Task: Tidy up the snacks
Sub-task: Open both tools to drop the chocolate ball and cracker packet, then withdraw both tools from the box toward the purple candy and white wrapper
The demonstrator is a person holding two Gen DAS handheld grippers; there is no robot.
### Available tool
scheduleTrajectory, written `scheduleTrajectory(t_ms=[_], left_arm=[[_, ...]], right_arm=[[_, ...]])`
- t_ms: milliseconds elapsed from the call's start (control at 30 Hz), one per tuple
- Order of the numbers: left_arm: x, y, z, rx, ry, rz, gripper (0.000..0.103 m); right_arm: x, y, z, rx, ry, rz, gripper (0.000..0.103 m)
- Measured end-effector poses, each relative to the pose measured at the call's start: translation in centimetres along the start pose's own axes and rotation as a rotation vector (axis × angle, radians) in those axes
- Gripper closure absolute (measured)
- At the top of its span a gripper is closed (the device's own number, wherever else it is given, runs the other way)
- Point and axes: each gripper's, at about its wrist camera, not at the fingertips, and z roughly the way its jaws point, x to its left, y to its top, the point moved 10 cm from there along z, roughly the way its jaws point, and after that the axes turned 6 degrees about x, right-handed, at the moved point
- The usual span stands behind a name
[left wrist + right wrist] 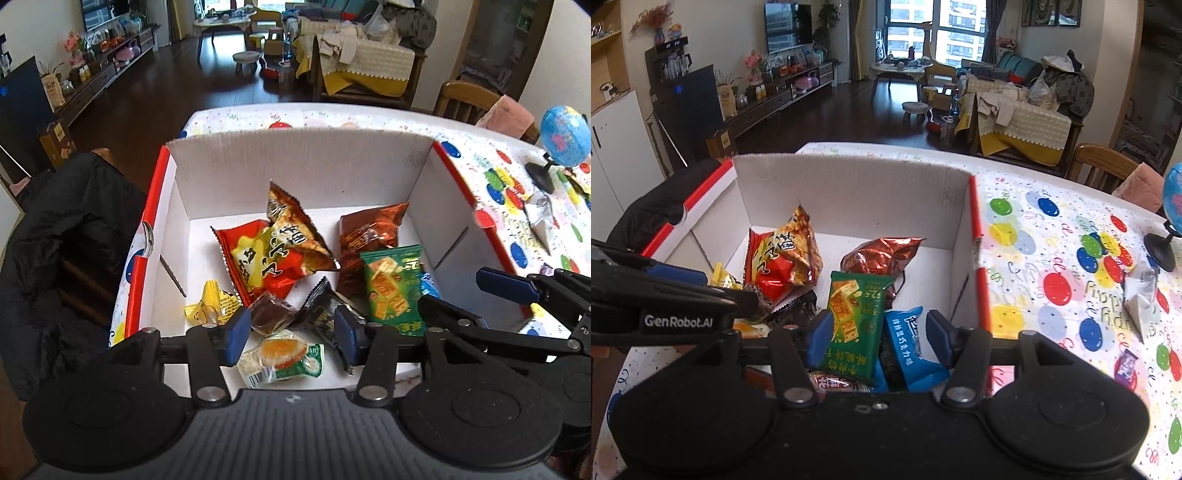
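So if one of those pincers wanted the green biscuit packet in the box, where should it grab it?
Probably by the near crimped end of the flat green foil biscuit packet, coming from above. It leans tilted on the blue wrapped bar inside the white cardboard box, so that thin edge sticks up between the open right gripper fingers; pinching across the flat faces suits it.

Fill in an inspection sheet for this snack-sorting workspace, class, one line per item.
Surface: table under a balloon-print cloth.
Job's things: white cardboard box holding mixed snack packets, among them a green cracker packet; a purple packet lies outside on the cloth.
Clutter: small globe, silver wrapper.
Grippers: left gripper and right gripper open over the box.
Cables: nothing seen.
Surroundings: living room, sofa, television.
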Motion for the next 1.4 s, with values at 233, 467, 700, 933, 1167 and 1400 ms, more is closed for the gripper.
scheduleTrajectory(t_ms=[233, 467, 700, 933, 1167, 1400], left_arm=[[-0.7, 0.1, -3.2, -0.077, -0.02, -0.009, 0.047], [-2.5, 0.4, -6.8, -0.162, -0.061, 0.018, 0.038], [-5.1, 0.6, -9.2, -0.202, -0.099, 0.06, 0.032], [-8.0, 0.7, -11.2, -0.237, -0.132, 0.097, 0.024], [-11.8, 1.4, -11.7, -0.249, -0.159, 0.112, 0.018], [-16.6, 2.1, -10.6, -0.244, -0.169, 0.107, 0.012]], right_arm=[[-0.8, -0.1, -3.0, -0.049, -0.009, 0.026, 0.04], [-1.8, -0.2, -6.5, -0.113, -0.019, 0.059, 0.03], [-3.1, -0.4, -9.6, -0.166, -0.039, 0.089, 0.023], [-5.9, -1.0, -12.1, -0.215, -0.078, 0.147, 0.017], [-9.5, -1.6, -13.5, -0.244, -0.11, 0.197, 0.01], [-14.5, -2.2, -13.8, -0.244, -0.134, 0.216, 0.002]])
